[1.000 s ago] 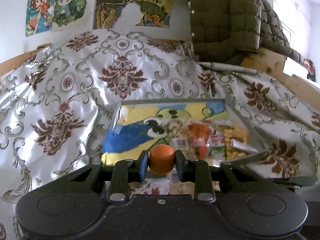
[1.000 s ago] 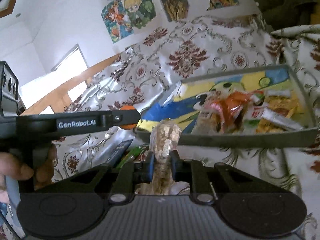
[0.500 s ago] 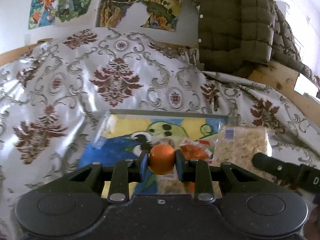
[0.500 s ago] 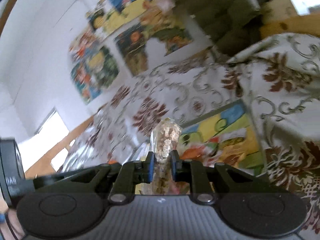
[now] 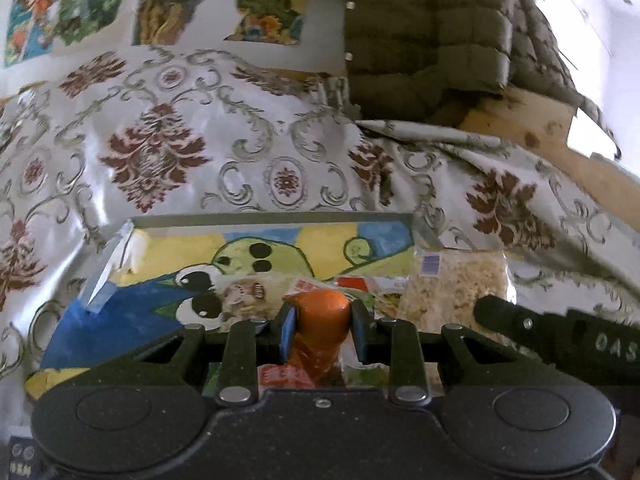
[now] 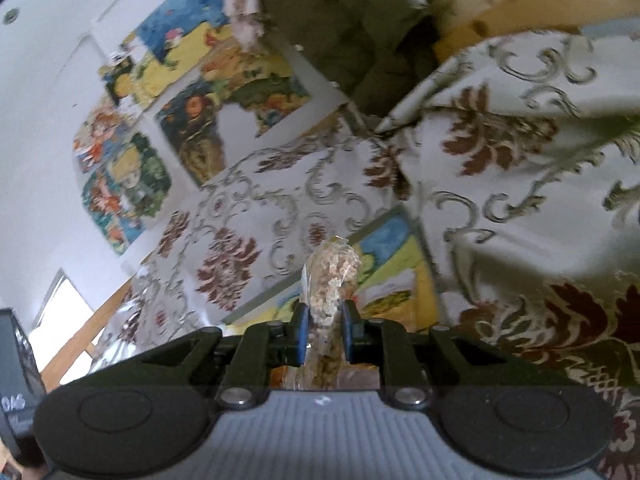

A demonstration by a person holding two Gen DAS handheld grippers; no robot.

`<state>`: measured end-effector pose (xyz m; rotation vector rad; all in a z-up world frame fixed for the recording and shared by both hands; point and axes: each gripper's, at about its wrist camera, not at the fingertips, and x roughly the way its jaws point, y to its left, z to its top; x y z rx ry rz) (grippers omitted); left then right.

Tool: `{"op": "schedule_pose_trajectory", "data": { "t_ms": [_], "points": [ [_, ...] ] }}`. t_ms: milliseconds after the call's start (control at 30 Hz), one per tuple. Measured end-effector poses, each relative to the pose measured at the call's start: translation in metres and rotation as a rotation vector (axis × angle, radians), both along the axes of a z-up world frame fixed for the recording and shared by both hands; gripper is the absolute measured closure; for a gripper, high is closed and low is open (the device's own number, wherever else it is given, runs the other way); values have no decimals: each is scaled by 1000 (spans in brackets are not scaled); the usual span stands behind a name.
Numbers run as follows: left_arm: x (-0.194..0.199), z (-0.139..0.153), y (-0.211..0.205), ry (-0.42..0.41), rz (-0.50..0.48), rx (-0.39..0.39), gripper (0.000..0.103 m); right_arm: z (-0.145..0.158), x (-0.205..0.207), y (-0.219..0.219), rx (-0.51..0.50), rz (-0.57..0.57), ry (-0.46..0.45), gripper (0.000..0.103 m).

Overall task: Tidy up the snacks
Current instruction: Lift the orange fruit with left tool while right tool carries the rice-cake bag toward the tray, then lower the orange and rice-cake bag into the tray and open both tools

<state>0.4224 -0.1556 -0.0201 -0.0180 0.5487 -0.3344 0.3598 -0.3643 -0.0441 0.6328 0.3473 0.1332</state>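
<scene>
A lived-in home room: cartoon posters point(image 5: 64, 4) hang on the wall above a damask cloth point(image 5: 168, 152), an olive quilted jacket point(image 5: 432, 28) beside them.

Orange snack point(image 5: 320, 312) claw-pinched, clear crumb-filled bag point(image 6: 330, 280) upright — pinched, painted tray point(image 5: 132, 228) beneath

Between my left fingers point(image 5: 291, 330) sits an orange snack point(image 5: 320, 320); the pads are blue, the frames black. Ahead of them the tray point(image 5: 272, 220) has a grey rim and a yellow, blue and green cartoon floor with black spots. My right fingers point(image 6: 299, 334), blue-padded too, pinch a clear bag point(image 6: 330, 280) of beige crumbs. Beyond, the cloth point(image 5: 160, 152) is silvery white with maroon medallions and grey scrolls.
</scene>
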Motion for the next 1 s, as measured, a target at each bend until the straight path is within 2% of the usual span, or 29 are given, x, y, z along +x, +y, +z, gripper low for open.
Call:
{"op": "schedule_pose_trajectory", "data": {
  "t_ms": [233, 533, 733, 800, 867, 967, 1000],
  "points": [
    [1, -12, -14, -3, -49, 48, 72, -14, 14, -14, 43, -6, 44, 83],
    [0, -20, -12, 21, -37, 45, 70, -6, 14, -6, -53, -4, 73, 80],
    [-4, -16, -13, 11, -39, 37, 53, 0, 12, 0, -130, -24, 98, 73],
    [-6, -13, -13, 7, -35, 31, 48, 2, 11, 1, -147, -32, 101, 69],
    [-8, -10, -11, 5, -26, 24, 43, 5, 10, 1, -167, -40, 96, 60],
    [-10, -5, -5, 3, -5, 11, 37, 10, 7, -1, -166, -44, 78, 55],
    [-12, -3, -3, 0, 4, 8, 32, 12, 5, -1, -165, -47, 73, 54]
  ]
}}
